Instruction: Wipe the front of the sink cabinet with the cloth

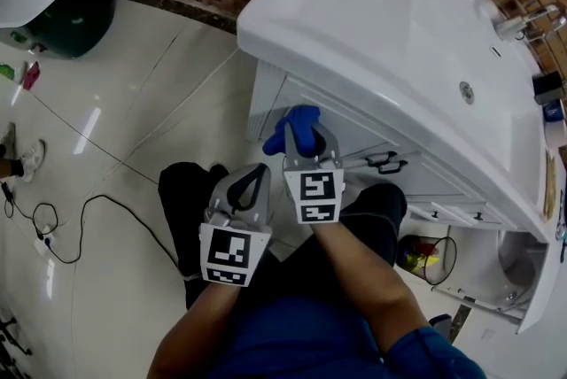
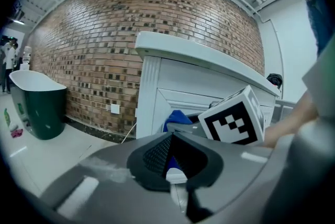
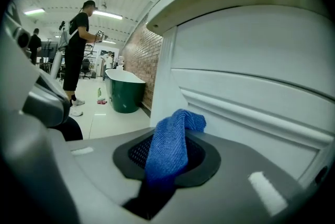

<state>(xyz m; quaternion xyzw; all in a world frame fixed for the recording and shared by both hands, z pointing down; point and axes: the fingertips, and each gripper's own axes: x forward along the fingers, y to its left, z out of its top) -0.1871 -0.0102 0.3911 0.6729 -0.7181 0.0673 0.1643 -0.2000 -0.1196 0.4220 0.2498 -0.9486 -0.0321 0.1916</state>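
Cloth (image 1: 295,122) clamped in our right hand-held gripper (image 1: 309,143), held close to the sink cabinet (image 1: 270,103) front, ready for wiping.
Our left hand-held gripper (image 1: 251,188) waits beside it, jaws closed on nothing, leaving the panel free. We cannot tell whether the cloth touches the panel; our arms and knees hide its lower part.
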